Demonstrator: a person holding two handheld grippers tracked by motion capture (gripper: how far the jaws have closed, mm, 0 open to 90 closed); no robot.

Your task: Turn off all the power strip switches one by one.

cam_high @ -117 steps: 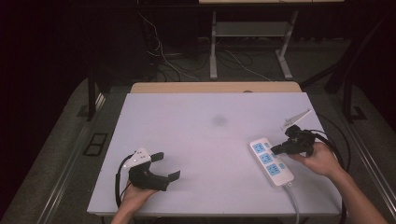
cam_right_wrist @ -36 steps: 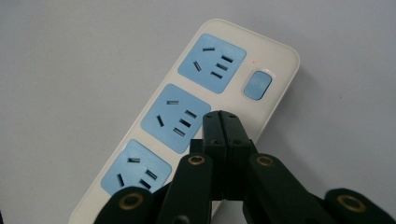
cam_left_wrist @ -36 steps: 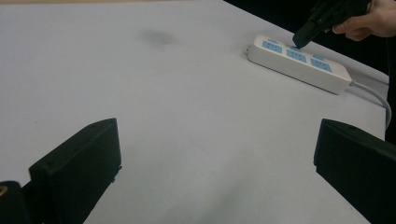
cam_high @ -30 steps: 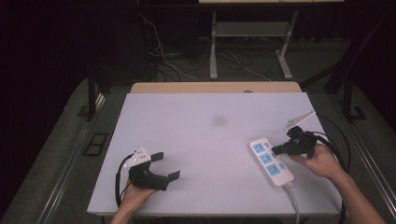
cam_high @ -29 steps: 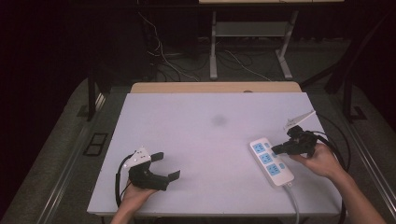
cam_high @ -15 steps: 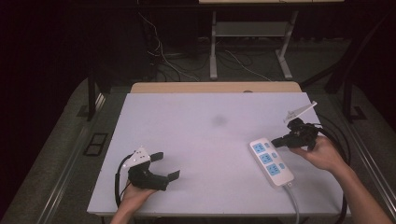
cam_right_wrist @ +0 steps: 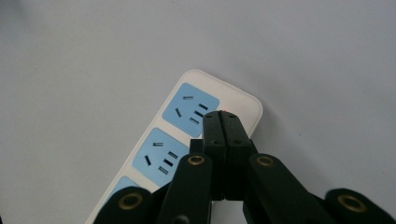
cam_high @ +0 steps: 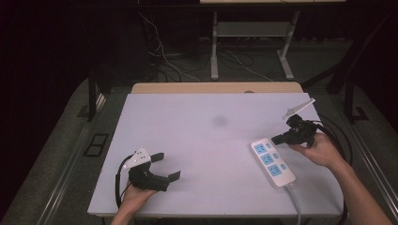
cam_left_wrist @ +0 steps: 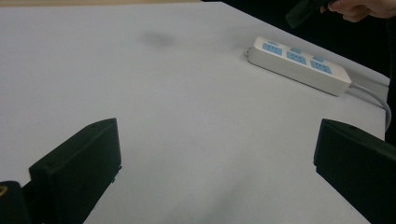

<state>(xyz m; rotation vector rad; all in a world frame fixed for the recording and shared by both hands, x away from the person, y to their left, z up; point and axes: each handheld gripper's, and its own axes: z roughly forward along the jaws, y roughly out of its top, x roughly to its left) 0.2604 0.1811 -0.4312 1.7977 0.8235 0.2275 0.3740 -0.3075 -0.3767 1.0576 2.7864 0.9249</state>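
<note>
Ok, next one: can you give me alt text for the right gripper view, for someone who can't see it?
The right gripper, its two black jaws shut together with nothing between them, points at the far end of a white power strip with blue sockets. The tips sit beside the end socket; whether they touch the strip cannot be told. The strip lies on a plain pale table.

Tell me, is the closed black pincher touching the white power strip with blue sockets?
Cannot tell. In the right gripper view the shut right gripper overlaps the white power strip, hiding any gap; the high view is too small to settle it.
</note>
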